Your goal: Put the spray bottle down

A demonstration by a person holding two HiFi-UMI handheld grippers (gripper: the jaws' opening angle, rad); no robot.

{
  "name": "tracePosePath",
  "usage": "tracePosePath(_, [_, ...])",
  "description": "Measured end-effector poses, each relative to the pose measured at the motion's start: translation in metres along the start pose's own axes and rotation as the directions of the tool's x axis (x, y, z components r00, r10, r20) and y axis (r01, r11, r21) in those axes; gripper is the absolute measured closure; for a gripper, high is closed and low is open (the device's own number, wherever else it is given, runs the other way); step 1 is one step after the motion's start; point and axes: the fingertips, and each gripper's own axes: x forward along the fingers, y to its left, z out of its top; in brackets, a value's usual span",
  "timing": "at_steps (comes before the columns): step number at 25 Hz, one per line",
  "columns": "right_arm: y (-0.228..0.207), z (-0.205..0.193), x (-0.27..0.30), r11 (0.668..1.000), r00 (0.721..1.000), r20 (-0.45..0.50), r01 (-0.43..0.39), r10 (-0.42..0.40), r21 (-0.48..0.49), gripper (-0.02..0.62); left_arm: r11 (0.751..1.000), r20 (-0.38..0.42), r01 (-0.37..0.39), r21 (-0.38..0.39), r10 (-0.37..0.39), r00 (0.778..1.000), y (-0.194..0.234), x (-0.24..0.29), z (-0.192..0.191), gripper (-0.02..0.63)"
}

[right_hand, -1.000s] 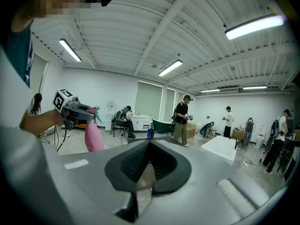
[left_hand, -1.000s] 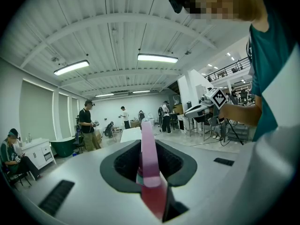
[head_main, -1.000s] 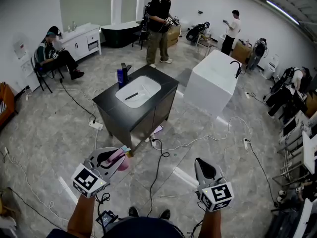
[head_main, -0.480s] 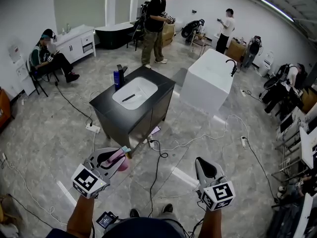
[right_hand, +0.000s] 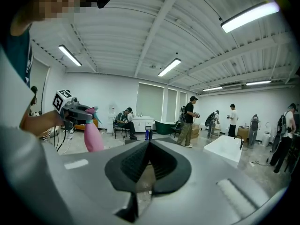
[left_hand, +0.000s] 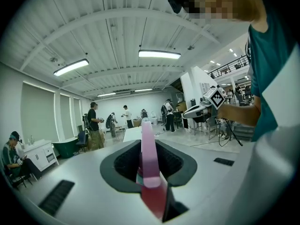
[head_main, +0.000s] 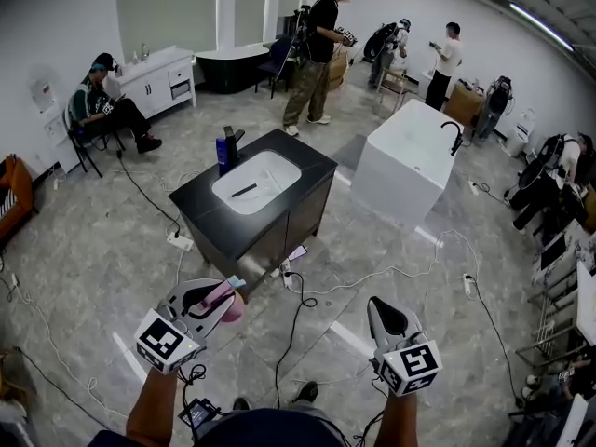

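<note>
Across floor (head_main: 93,250) to black tabletop (head_main: 200,196): carry spray bottle (head_main: 233,307) upright in clamped left tongs (head_main: 226,292); right tongs (right_hand: 149,146) pinched together, empty.

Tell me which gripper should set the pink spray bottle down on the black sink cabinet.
Left. The left gripper holds the pink plastic spray bottle, while the right gripper is shut and empty. The black sink cabinet stands ahead, apart from both.

Bright, evenly lit by ceiling tube lights (left_hand: 159,54); soft shadows only. Heavy fisheye bending at edges, dark corners in the 2 gripper views. Blurred close up on the spray bottle (left_hand: 150,172), sharper beyond.
</note>
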Motion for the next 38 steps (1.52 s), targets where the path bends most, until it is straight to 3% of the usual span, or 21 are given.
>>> tracePosePath(5, [-0.053,0.000,0.011,0.999,0.999,0.005,-0.049,0.049,-0.006,0.584,0.999,-0.006,-0.046,-0.007,0.046,0.999,-0.011,0.042,0.014,0.518])
tracePosePath(16, [-0.127,-0.008,0.027,0.991,0.991,0.017,-0.132,0.132,-0.008,0.585,0.992,-0.044,-0.123,-0.012,0.123,0.991,-0.030,0.107,0.023,0.518])
tracePosePath(22, [-0.154,-0.009,0.034,0.991,0.991,0.006,-0.135,0.135,-0.002,0.585,0.993,-0.055,-0.119,-0.010,0.118,0.992,-0.028,0.134,0.032,0.518])
tracePosePath(30, [-0.171,-0.006,0.068,0.997,0.997,-0.001,-0.080,0.080,0.017,0.585,0.998,-0.038,-0.062,0.002,0.062,0.997,0.010,0.170,0.034,0.518])
tracePosePath(38, [-0.175,0.012,0.125,0.999,1.000,-0.014,0.014,-0.014,0.028,0.585,1.000,-0.003,0.018,0.017,-0.018,1.000,0.093,0.204,0.039,0.520])
